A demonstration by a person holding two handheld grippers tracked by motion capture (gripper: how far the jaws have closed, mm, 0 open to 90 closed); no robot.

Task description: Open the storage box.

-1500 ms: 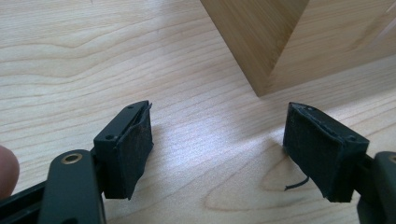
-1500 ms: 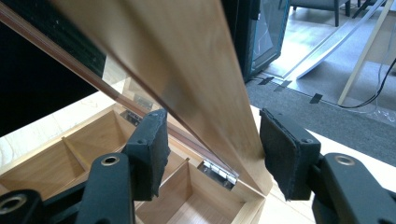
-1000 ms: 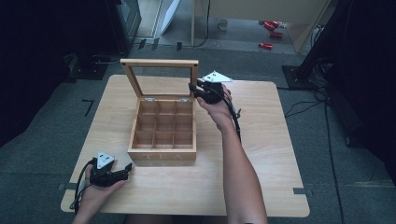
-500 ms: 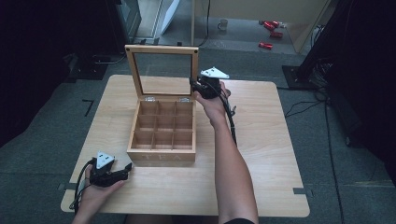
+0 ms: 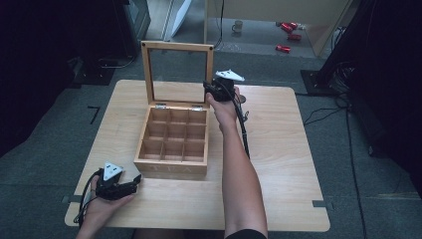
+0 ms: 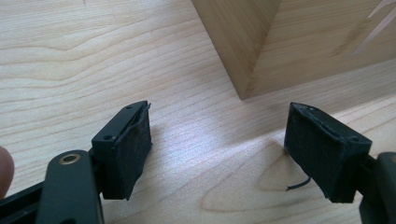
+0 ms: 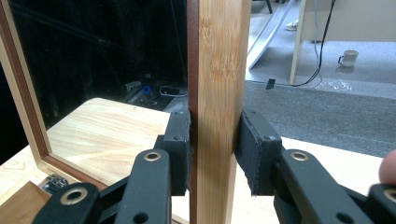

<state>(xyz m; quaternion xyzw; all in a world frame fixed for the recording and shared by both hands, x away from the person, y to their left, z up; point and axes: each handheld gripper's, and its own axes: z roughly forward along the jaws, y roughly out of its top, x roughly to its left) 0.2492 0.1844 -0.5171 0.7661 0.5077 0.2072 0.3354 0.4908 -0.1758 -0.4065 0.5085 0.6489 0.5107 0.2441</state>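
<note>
In the high view I have a wooden tea box [image 5: 173, 144] sitting at the centre of the light wood table [image 5: 288, 149], its inside split into a three-by-three grid of compartments that look bare. On its front wall, toward the bottom of the frame, I can just make out the letters "TEA" [image 5: 169, 168]; the print is faint but legible. The glass-paned lid [image 5: 177, 74] stands upright, hinged at the far edge of the box. My right gripper [image 5: 211, 91] is at the lid's right-hand frame rail, just above centre of the frame, and in the right gripper view [image 7: 215, 154] its two padded jaws are pressed against either face of that wooden rail, clamping it. My left gripper [image 5: 134, 185] rests low at the lower left of the table, just beside the box's front left corner; in the left gripper view [image 6: 217, 149] its jaws stand wide apart with nothing between them but bare tabletop, the box's corner [image 6: 243, 56] rising beyond them.
</note>
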